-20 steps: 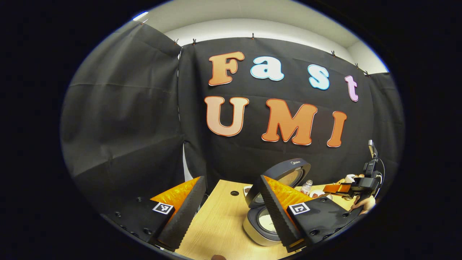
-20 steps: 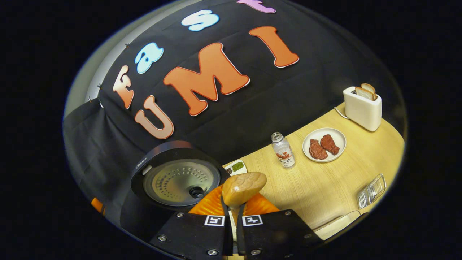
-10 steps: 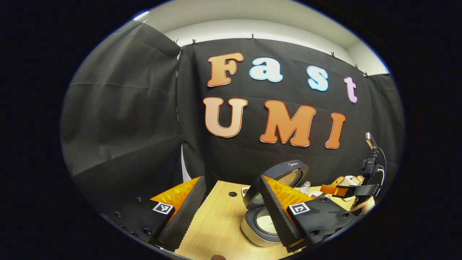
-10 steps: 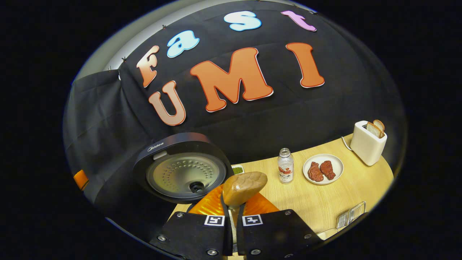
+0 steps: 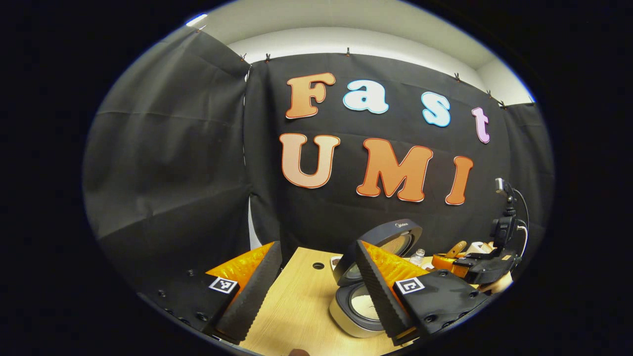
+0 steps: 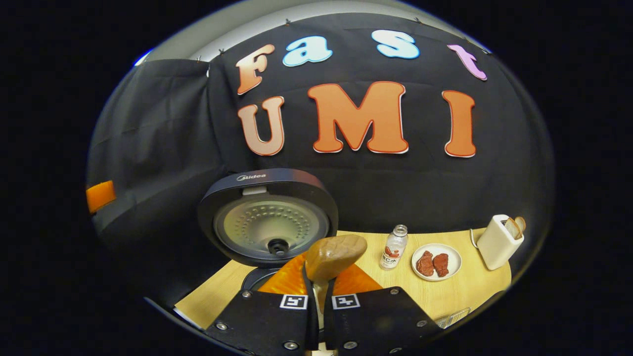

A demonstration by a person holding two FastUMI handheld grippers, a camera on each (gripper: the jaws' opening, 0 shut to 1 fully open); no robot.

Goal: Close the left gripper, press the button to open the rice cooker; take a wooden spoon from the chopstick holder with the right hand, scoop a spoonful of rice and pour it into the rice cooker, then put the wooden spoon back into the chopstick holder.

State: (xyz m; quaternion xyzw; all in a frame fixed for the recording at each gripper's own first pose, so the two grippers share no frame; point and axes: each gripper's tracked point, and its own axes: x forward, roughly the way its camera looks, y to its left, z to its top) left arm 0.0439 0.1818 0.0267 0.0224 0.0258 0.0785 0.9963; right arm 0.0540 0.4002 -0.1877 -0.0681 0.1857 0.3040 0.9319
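**Spoon levelled out over the open cooker**

Since a second ago my right gripper view has rolled level: the toaster [image 6: 498,241] and plate [image 6: 436,261] dropped from mid right to lower right of frame, and the rice cooker [image 6: 269,217] lid slid toward centre. In the left gripper view the other gripper at far right rose a little; my left one barely shifted.

Right gripper [image 6: 319,296]: fingers pinched narrow on the wooden spoon [image 6: 334,256], handle clamped between them, bowl sticking up at lower centre of frame, just in front of the raised lid. Cannot tell if any rice is in the bowl.

Left gripper [image 5: 316,287]: fingers spread wide, holding nothing, lower centre of frame above the tabletop [image 5: 301,301].

Rice cooker in the left gripper view [image 5: 363,296] sits lower centre-right, lid up, pale contents inside the pot, partly hidden behind my right-hand finger. Right gripper with spoon shows far right [image 5: 447,257].

Bottle [image 6: 393,247] stands between cooker and plate; toaster holds bread slices. Chopstick holder: cannot pick it out.
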